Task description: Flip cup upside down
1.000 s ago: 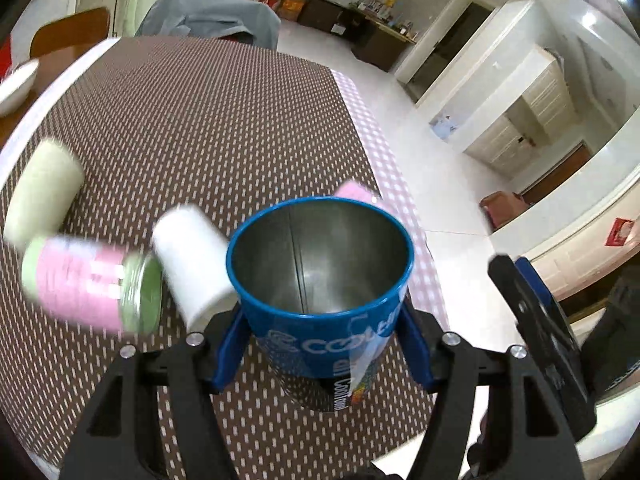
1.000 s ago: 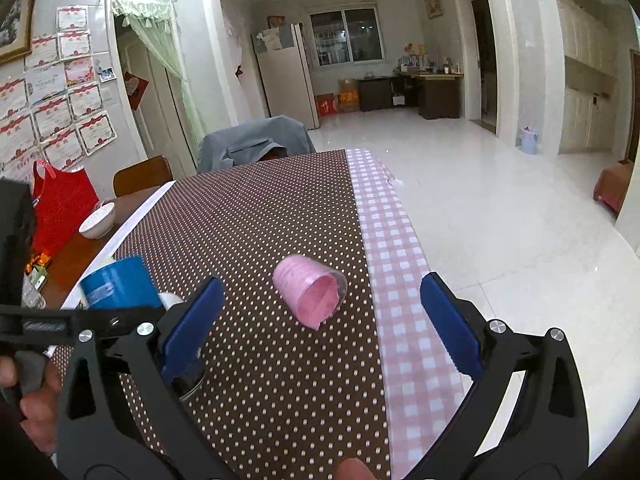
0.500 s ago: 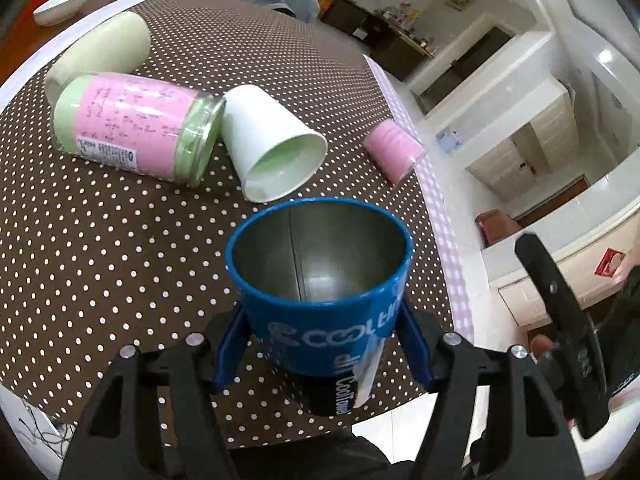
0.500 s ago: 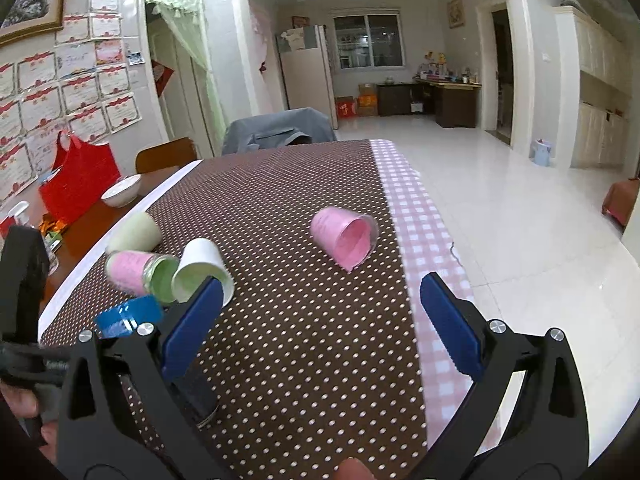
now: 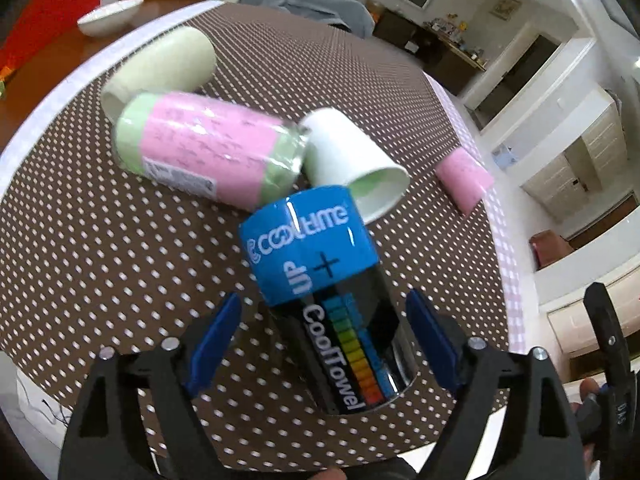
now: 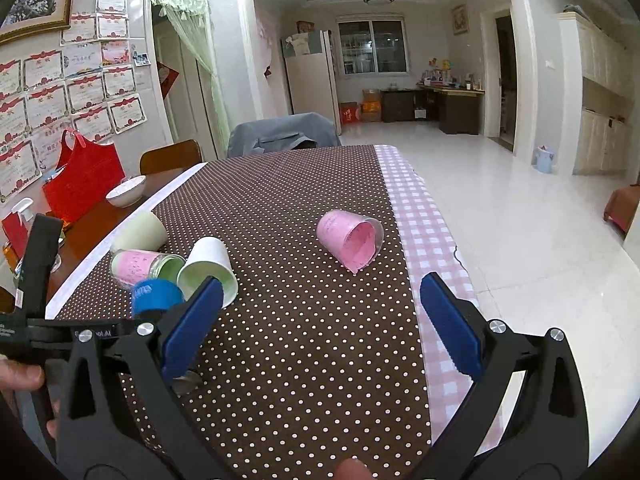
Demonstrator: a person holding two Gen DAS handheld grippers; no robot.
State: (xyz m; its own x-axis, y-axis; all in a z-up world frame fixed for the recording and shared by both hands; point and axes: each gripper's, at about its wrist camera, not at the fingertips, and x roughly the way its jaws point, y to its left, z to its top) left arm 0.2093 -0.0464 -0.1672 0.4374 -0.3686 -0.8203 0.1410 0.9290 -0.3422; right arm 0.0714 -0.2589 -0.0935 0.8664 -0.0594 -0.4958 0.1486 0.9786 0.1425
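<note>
The blue and black metal cup (image 5: 324,292) lies on its side on the dotted tablecloth, its blue rim end pointing away from me. My left gripper (image 5: 324,344) is open, its blue pads (image 5: 216,332) apart on either side of the cup's base and clear of it. In the right wrist view the cup's blue end (image 6: 156,292) shows at the left behind the finger. My right gripper (image 6: 316,332) is open and empty above the table's near edge.
A pink and green jar (image 5: 208,156), a pale green cup (image 5: 160,68) and a white cup (image 5: 352,160) lie on their sides just beyond the blue cup. A pink cup (image 6: 352,240) lies near the checked cloth edge (image 6: 424,216). A white bowl (image 6: 126,190) sits far left.
My left gripper has opened and let go of the blue cup. The cup, held mouth up before, now lies on its side on the table. The right gripper stayed open.
</note>
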